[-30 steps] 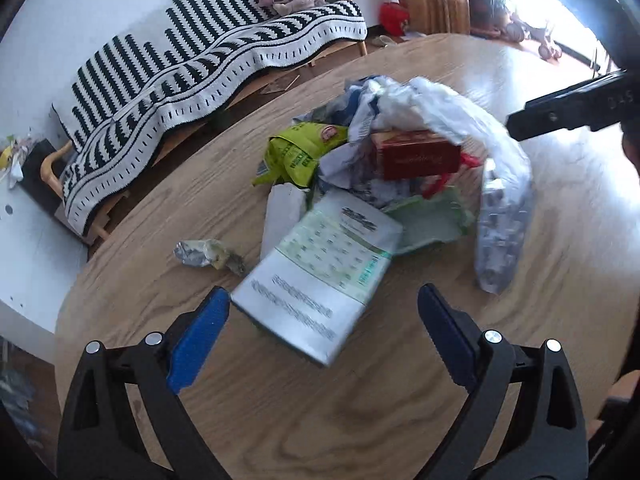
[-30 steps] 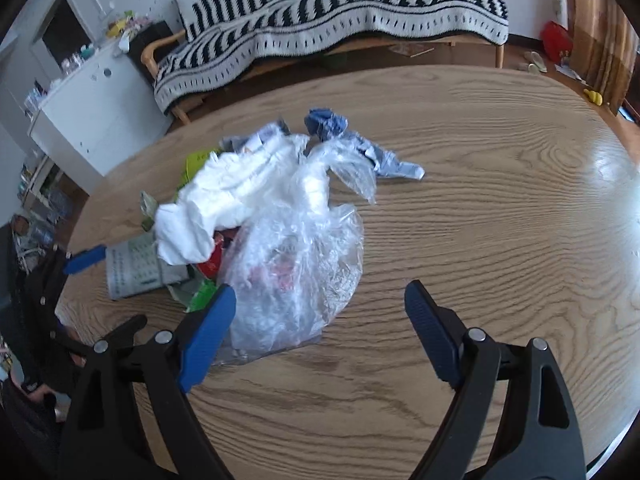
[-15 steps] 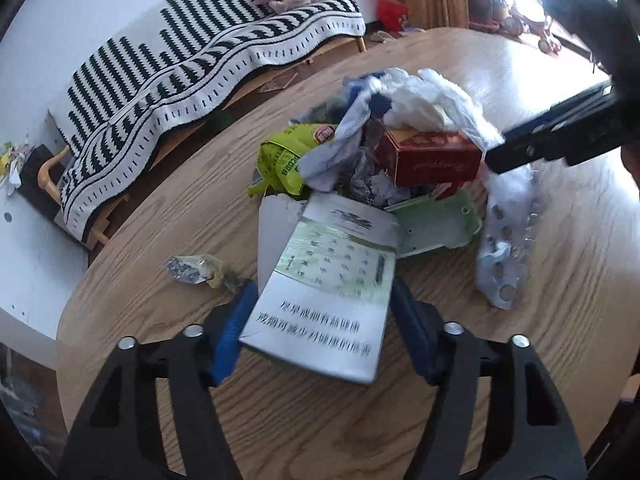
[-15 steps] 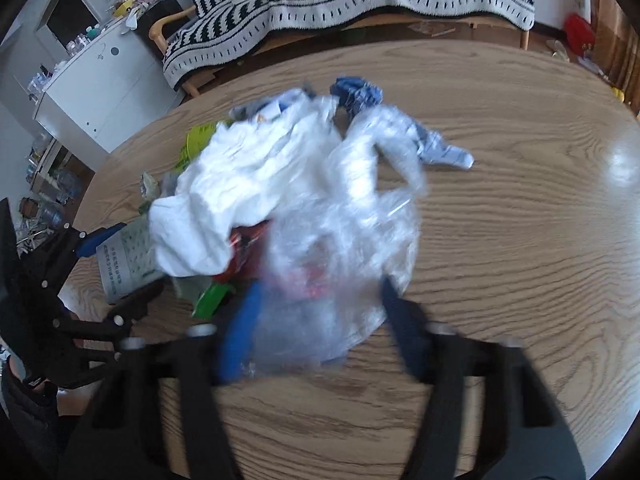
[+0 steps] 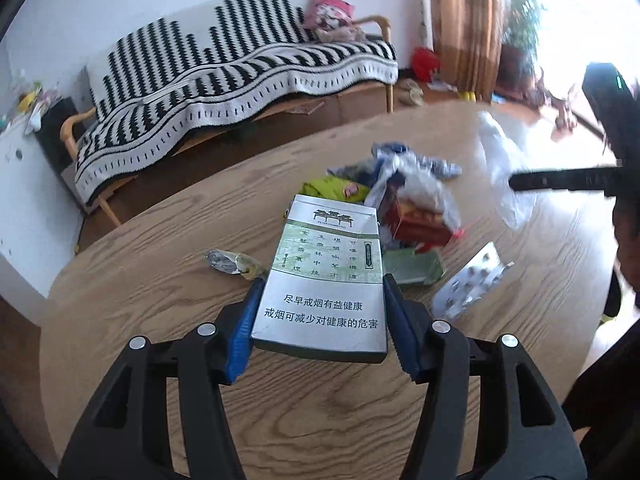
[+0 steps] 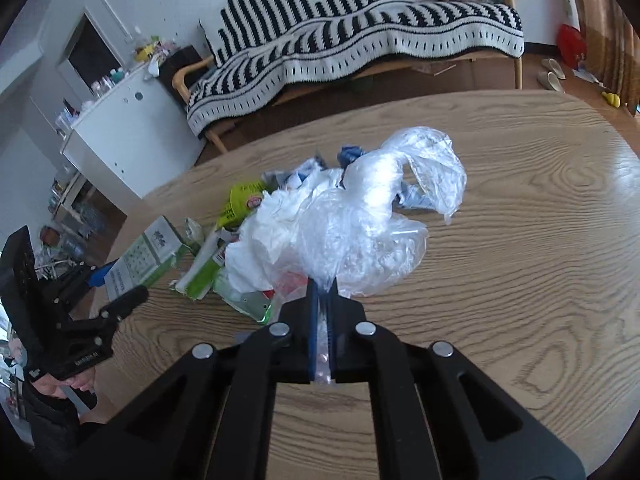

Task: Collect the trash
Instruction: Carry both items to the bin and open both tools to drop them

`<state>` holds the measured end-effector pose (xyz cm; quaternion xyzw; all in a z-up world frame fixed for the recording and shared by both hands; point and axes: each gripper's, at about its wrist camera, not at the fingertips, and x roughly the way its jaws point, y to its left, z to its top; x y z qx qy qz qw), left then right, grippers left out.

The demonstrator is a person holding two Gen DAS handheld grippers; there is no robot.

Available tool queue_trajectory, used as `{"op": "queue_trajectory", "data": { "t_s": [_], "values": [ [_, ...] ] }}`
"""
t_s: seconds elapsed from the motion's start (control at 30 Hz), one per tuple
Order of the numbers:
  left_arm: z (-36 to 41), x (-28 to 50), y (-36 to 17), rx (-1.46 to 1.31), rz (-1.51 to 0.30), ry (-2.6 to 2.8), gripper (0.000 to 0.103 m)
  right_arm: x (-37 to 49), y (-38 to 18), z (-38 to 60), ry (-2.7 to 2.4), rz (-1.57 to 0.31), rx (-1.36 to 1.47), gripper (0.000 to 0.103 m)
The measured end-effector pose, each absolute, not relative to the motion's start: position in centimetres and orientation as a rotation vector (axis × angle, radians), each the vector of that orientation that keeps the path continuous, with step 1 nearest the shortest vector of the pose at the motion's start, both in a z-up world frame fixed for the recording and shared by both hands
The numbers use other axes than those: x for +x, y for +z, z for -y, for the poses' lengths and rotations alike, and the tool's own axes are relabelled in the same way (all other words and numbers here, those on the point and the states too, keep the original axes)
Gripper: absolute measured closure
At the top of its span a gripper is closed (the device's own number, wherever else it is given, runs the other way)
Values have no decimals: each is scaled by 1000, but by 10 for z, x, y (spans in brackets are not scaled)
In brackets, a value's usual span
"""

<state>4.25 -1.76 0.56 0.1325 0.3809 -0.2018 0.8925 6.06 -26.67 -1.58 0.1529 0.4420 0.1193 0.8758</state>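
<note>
Both claws grip trash lifted from the pile on the round wooden worktop (image 5: pixel 152 280).

The left claw (image 5: pixel 320 328), whose jaws have just been closing, pinches a silver-and-green cigarette box (image 5: pixel 326 276) by its two long edges, tilted above the wood. The right claw (image 6: pixel 322 292), pressed together, clamps a corner of a clear plastic bag (image 6: pixel 368 224) that trails up toward 12 o'clock over the pile. The rest of the trash heap (image 6: pixel 248 240) sits near the worktop's centre, with a blister pack (image 5: pixel 470 284) at 3 o'clock of the box and a crumpled wrapper (image 5: pixel 228 264) at 9 o'clock. Bare wood lies open from 1 to 5 o'clock of the bag, out to the curved rim. A striped sofa (image 6: pixel 360 40) stands beyond the far edge.
</note>
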Motion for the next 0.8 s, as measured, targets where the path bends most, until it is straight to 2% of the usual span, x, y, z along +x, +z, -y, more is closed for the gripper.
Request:
{"op": "queue_trajectory", "data": {
  "t_s": [0.2, 0.4, 0.63, 0.8],
  "values": [
    [38, 38, 20, 208, -771, -441, 46, 31, 3, 299, 198, -895, 303, 98],
    [111, 23, 32, 195, -766, -548, 46, -33, 24, 369, 80, -840, 311, 98],
    [252, -17, 34, 175, -802, -800, 46, -139, 27, 480, -150, -825, 342, 98],
    [380, -65, 16, 225, -855, -1012, 46, -224, 10, 560, -321, -830, 423, 98]
  ]
}}
